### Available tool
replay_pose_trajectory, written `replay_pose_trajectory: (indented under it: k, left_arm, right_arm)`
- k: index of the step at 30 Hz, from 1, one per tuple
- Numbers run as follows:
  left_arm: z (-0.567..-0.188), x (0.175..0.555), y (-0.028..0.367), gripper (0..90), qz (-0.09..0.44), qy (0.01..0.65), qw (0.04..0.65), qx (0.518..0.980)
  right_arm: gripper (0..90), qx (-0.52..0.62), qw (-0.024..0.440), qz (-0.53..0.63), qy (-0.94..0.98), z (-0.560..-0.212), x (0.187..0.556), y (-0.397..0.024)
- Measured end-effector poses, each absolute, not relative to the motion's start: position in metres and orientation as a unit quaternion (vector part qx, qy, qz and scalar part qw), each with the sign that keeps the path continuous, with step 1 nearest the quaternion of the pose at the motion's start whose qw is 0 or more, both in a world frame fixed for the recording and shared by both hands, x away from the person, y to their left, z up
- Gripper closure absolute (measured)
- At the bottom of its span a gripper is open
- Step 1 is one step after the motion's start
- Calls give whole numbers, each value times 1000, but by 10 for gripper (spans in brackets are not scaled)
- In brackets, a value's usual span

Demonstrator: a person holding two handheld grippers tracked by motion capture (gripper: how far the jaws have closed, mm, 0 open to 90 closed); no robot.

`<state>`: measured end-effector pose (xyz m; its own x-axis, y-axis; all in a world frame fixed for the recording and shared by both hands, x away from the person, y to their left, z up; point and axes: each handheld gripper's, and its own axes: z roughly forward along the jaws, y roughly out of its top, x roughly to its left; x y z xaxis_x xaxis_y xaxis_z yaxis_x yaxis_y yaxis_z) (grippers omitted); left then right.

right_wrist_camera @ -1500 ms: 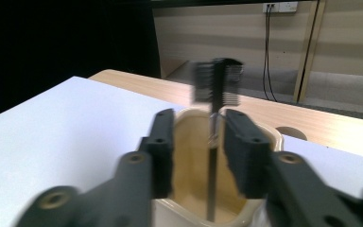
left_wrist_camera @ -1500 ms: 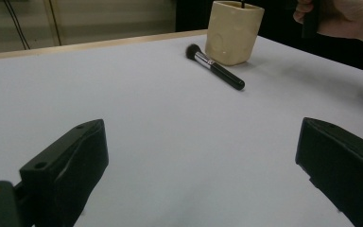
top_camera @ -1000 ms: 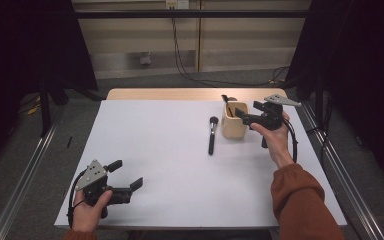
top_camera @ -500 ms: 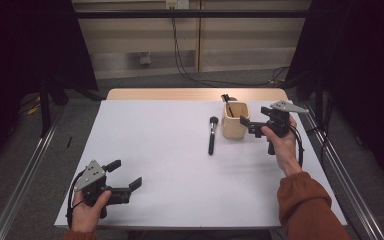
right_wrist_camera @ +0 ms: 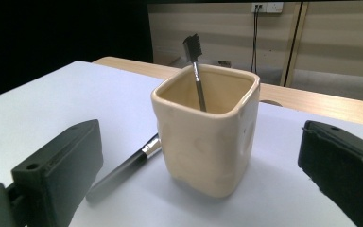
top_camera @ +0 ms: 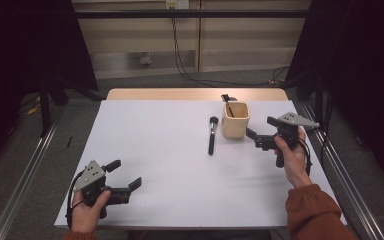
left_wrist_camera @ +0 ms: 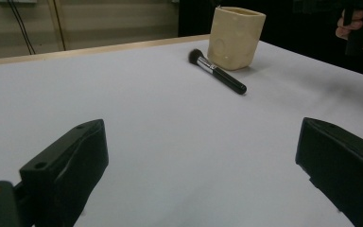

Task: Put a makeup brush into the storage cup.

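White desk (top_camera: 180,165) in a dark room. A cream cup (top_camera: 235,120) near the far right corner holds a small brush (right_wrist_camera: 196,71); a makeup brush (top_camera: 212,134) lies just left of it. The right gripper (top_camera: 258,139), jaws just opened wide and empty, sits beside the cup; the left gripper (top_camera: 124,176), near the front left corner, gapes empty.

I hold the left gripper (top_camera: 125,176) low at my near left, jaws spread wide and pointing across the table. My right gripper (top_camera: 253,139) sits far right, jaws just opened fully, nothing between them, forearm outstretched.
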<state>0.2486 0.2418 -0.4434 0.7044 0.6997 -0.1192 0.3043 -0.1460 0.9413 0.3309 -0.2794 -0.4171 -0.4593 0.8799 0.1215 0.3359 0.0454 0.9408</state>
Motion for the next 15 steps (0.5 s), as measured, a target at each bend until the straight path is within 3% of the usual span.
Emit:
replay_pose_trajectory:
  k: [15]
  left_arm:
    - [-443, 248, 242, 30, 180, 348, 560, 730]
  right_arm:
    - [3, 446, 272, 523, 674, -425, 293, -284]
